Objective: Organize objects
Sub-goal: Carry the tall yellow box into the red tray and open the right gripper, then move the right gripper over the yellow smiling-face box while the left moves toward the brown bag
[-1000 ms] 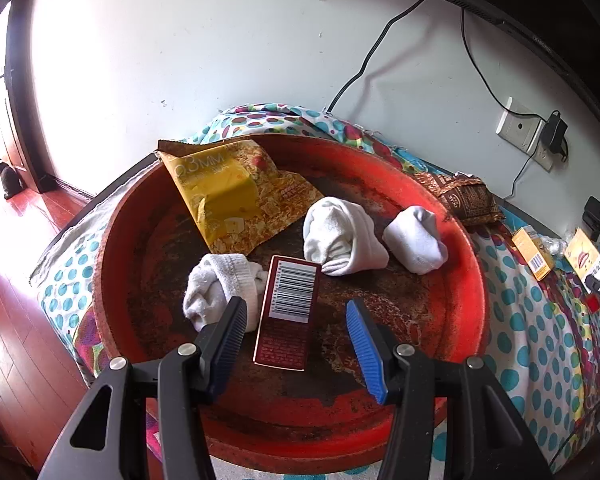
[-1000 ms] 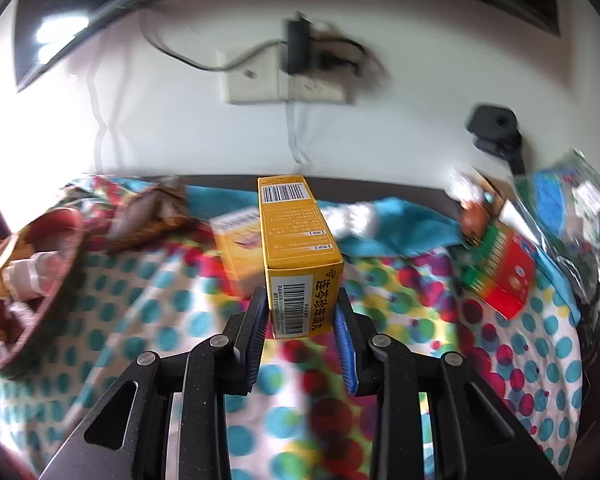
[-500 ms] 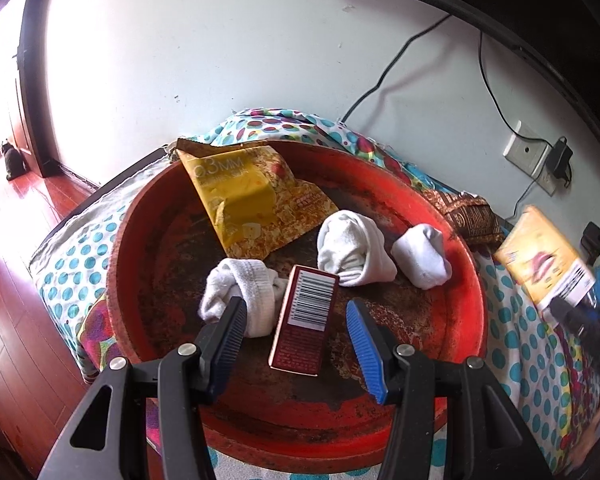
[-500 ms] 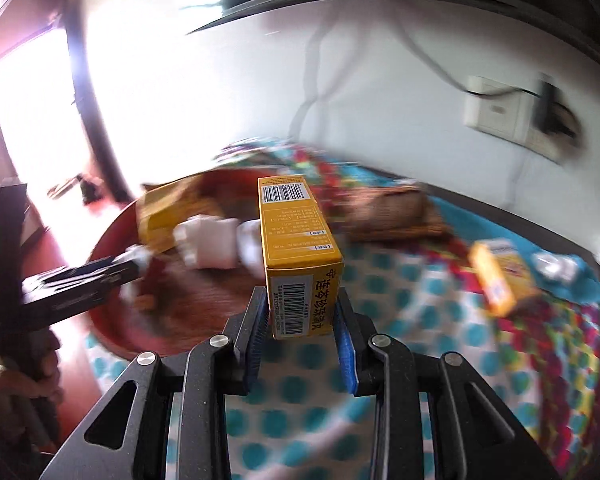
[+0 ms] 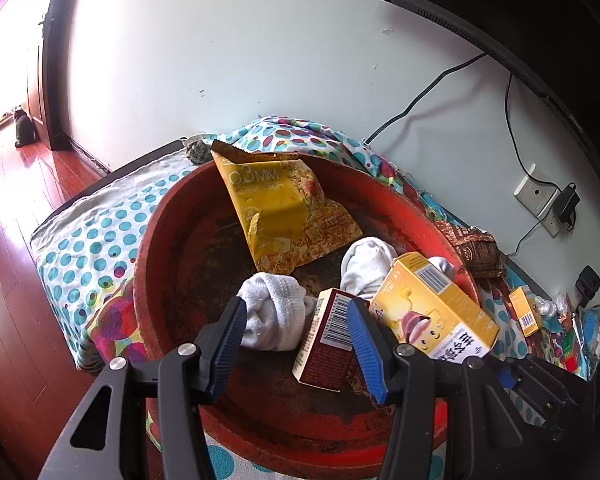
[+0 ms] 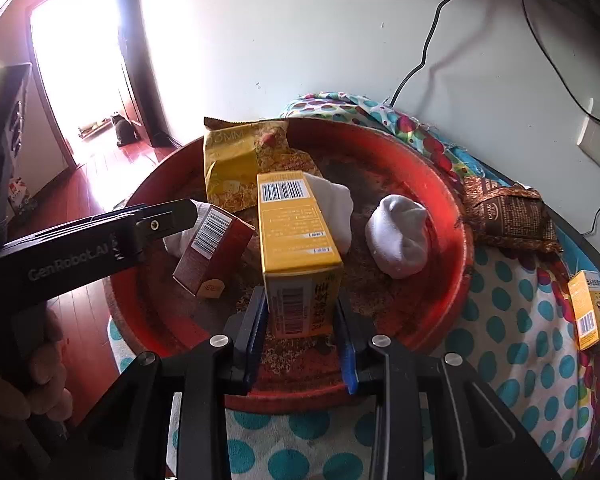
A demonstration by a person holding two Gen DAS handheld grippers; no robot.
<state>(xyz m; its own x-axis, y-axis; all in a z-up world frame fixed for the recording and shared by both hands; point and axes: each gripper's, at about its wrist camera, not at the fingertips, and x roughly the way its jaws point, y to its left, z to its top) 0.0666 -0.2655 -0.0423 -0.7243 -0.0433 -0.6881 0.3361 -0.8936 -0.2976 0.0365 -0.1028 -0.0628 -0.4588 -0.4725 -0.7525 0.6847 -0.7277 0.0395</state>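
Right tongs clenched on yellow box, long axis running straight out from the jaws, hanging over red basin on the dotted counter. Left tongs released, empty, hovering over rolled sock and maroon box. Probably next: lowering, letting go into bare basin floor right of maroon box.

3 socks in basin
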